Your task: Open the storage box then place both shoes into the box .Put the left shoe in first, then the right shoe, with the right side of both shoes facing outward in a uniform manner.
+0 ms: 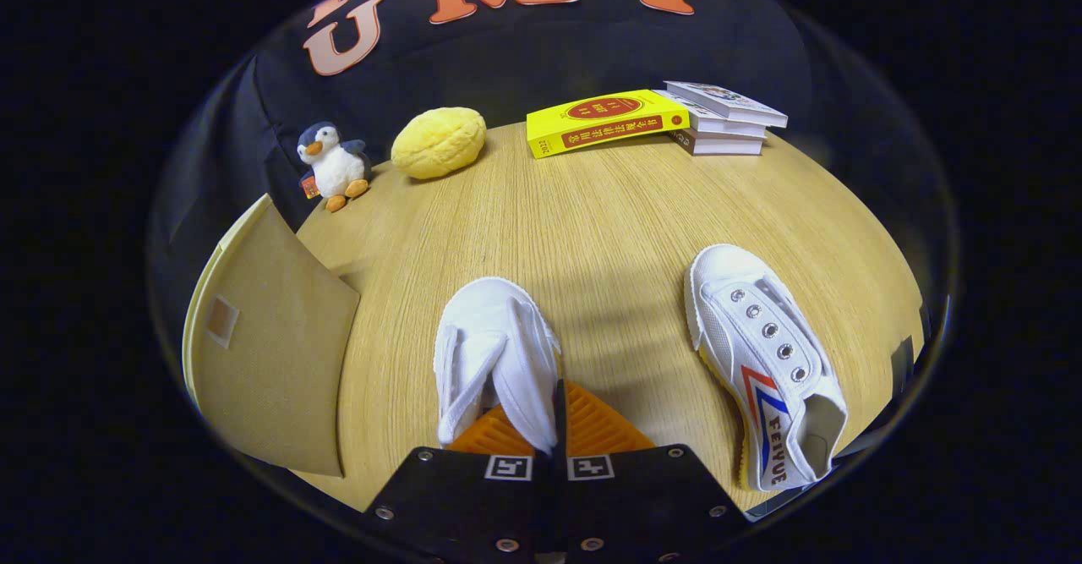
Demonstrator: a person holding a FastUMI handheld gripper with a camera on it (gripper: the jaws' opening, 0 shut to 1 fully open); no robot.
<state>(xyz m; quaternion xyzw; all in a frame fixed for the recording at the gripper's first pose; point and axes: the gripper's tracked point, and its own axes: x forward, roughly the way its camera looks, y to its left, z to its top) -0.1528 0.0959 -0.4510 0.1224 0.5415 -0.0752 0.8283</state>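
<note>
We hold one white shoe pinched in the tongs above the table, the other waiting at our four o'clock.

Our gripper (554, 429) has its fingers drawn nearly together on the heel collar of the white canvas shoe (493, 348), toe pointing to twelve o'clock; we judge this grip keeps it level for carrying. The second shoe (765, 361), with striped side showing, lies on the wooden table (592, 217) well apart. The cardboard box flap (270, 336) stands open at nine o'clock, ready to receive. Beyond, at twelve, sit a plush penguin (332, 162), a yellow bun-shaped toy (438, 142), a yellow book (604, 121) and stacked books (727, 116).
</note>
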